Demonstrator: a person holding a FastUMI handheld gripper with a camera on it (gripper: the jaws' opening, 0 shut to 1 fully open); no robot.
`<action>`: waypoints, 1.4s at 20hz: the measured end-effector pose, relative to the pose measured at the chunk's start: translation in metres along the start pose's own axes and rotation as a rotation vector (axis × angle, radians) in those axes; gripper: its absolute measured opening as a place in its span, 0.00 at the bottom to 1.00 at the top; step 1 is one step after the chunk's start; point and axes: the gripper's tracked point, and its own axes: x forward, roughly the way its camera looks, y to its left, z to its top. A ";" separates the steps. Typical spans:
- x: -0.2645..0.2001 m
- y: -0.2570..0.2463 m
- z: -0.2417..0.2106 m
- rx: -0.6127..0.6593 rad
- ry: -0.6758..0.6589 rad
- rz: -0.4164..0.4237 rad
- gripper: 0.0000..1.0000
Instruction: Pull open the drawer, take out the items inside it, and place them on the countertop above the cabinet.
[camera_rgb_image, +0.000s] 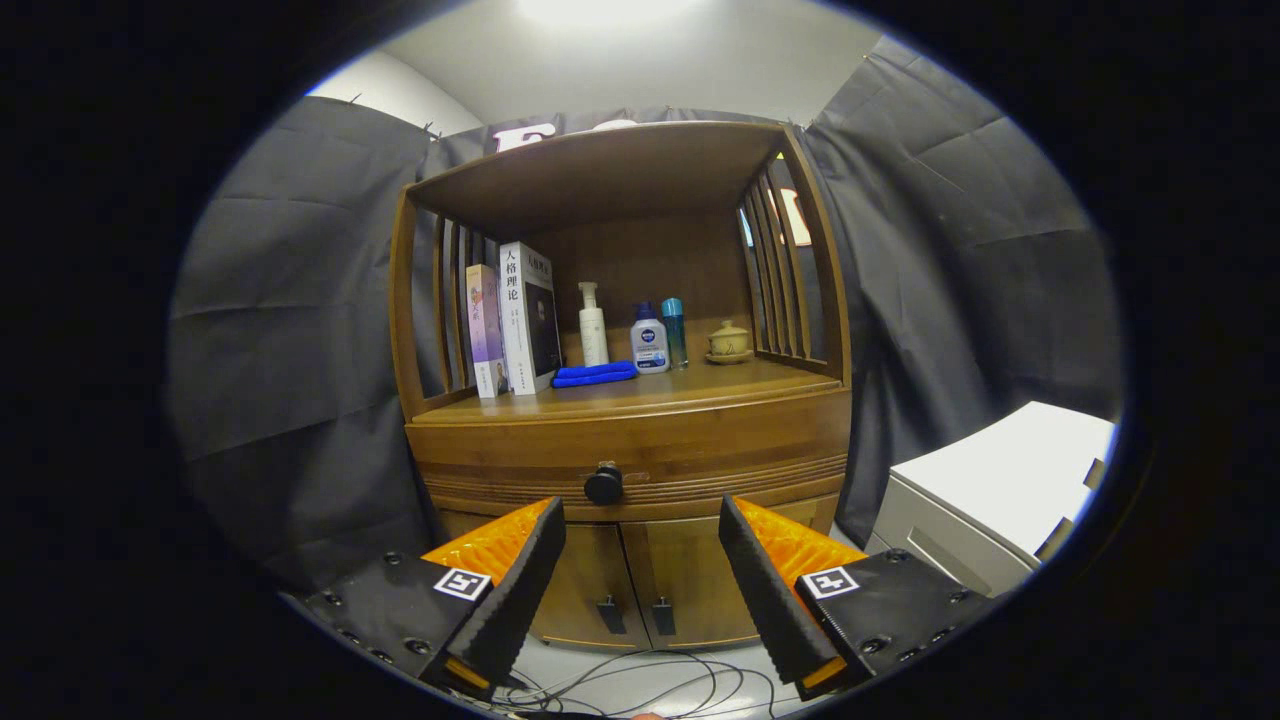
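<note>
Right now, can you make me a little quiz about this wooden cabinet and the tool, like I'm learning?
1. True or false: the drawer is closed.
2. What lies next to the books on the countertop? A) a blue cloth B) a spoon C) a red ball
3. Fill in: the fingers of the tool are ____ and hold nothing.

Key
1. True. Its front sits flush, and the knob is beyond the fingers, untouched.
2. A. The blue cloth lies between the books and the bottles.
3. Open.
</note>
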 end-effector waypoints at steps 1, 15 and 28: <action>0.001 0.002 0.003 0.013 -0.015 0.003 0.97; 0.113 0.015 0.027 0.031 -0.005 0.027 0.97; 0.180 0.033 -0.054 -0.034 0.220 0.036 0.95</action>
